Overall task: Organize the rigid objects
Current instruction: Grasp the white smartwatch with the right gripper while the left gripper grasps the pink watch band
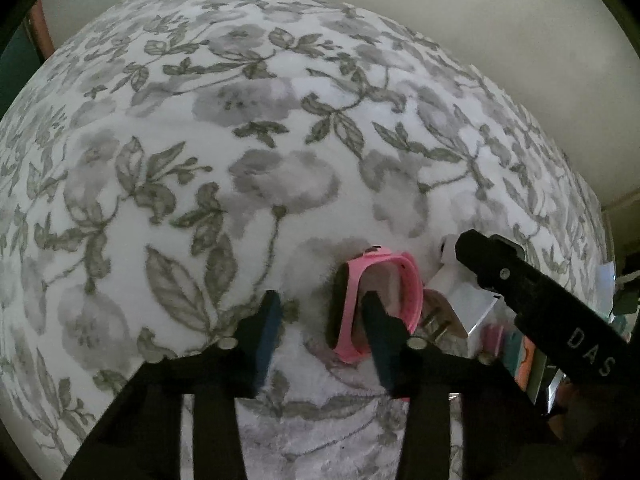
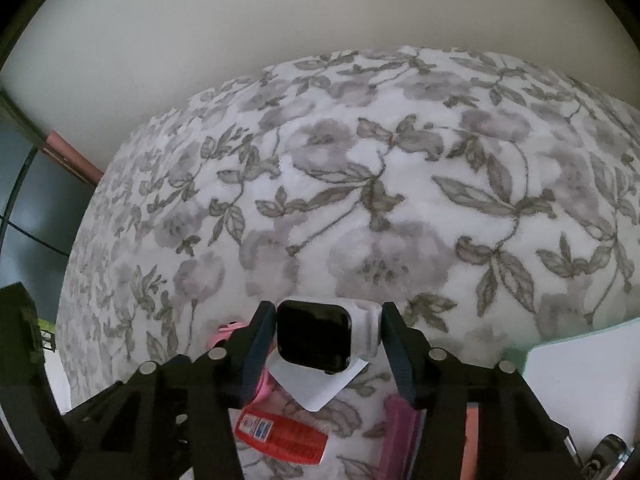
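A pink-banded watch (image 1: 394,300) with a dark face lies on its side on the floral blanket (image 1: 240,128). My left gripper (image 1: 324,316) straddles the watch's dark face: the right finger sits inside the band loop and the left finger stands apart, with blanket showing in the gap. A white smartwatch (image 2: 316,332) with a black screen sits between the pads of my right gripper (image 2: 328,320), and both pads touch its sides. A white card (image 2: 316,384) lies under it. In the left wrist view the right gripper's black finger (image 1: 492,264) reaches in beside the pink watch.
A red labelled packet (image 2: 280,432) and a pink flat item (image 2: 404,416) lie on the blanket close under the right gripper. A white and mint box (image 2: 580,360) stands at the right. Several colourful small items (image 1: 520,352) cluster near the white card (image 1: 472,308). A pale wall lies beyond the blanket.
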The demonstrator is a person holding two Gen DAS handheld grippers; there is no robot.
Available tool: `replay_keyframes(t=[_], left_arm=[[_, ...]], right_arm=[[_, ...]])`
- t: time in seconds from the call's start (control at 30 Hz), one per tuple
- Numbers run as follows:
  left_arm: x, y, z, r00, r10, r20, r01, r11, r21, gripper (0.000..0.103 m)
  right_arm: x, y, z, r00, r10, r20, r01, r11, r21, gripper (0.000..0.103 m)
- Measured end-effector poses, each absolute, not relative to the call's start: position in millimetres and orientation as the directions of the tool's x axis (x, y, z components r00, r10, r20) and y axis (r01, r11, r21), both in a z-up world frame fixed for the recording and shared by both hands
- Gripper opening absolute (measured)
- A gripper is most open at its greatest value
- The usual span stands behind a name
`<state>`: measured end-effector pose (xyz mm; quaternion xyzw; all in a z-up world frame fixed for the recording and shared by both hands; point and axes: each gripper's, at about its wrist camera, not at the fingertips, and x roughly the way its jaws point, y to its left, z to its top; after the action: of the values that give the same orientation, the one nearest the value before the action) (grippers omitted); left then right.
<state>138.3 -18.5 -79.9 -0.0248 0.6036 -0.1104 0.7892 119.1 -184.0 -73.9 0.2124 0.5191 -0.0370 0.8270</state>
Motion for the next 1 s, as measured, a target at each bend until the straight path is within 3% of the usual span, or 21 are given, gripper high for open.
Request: replay_keyframes(t=[0.1,0.63,1.0], left_arm=[[138,-22,-80,0.238,-0.248,-0.939,0.155,0.964,-0.216,0.014],[129,-19,-50,0.292,-0.276,-0.916,0.165,0.958,-0.237,0.013],[111,-26,-10,0.369,-0.254,-0.894,0.210,0.960,-0.186,0.013]], right_arm=[[117,-185,-73,0.462,0.155,-0.873,0.284,0.907,0.311,0.056],[85,-210,-50,0.504,0.141,-0.852,0.321,0.885,0.336,0.056],[30,-234,-19,0.563,0.134,-0.815,0.359,0.849,0.388,0.056]])
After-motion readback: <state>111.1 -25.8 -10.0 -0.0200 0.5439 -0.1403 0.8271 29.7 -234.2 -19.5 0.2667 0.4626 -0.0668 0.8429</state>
